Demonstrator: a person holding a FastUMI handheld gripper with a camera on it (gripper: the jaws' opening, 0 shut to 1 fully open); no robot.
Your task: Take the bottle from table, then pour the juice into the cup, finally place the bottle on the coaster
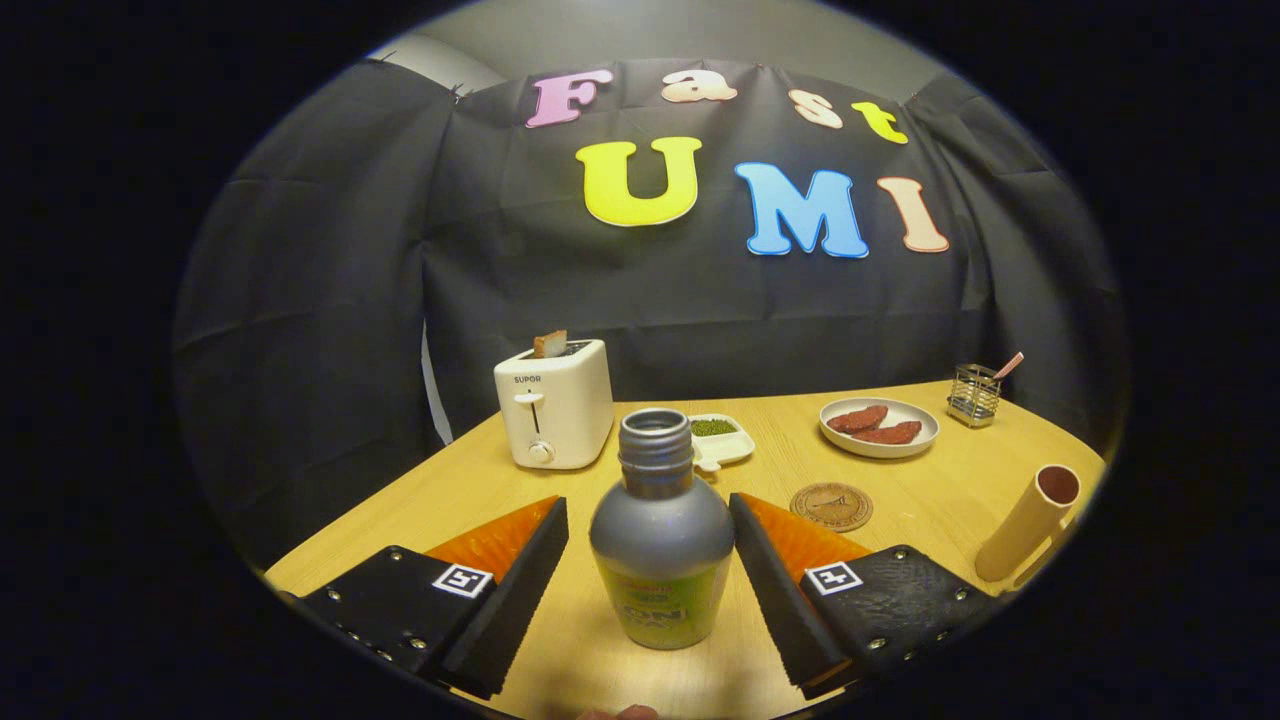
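Note:
A grey bottle (661,535) with an open neck and a green label stands upright on the wooden table (930,480), between my two fingers. My gripper (650,530) is open: the black pads flank the bottle's body with a gap on each side, the right pad closer. Beyond the right finger lies a round brown coaster (832,505). A tall beige cup (1030,522) with a reddish inside stands further right, near the table's edge.
A white toaster (554,404) with a slice of bread stands at the back left. Behind the bottle is a small white dish (722,438) of green bits. A white plate (879,427) with red food and a wire holder (974,395) sit at the back right.

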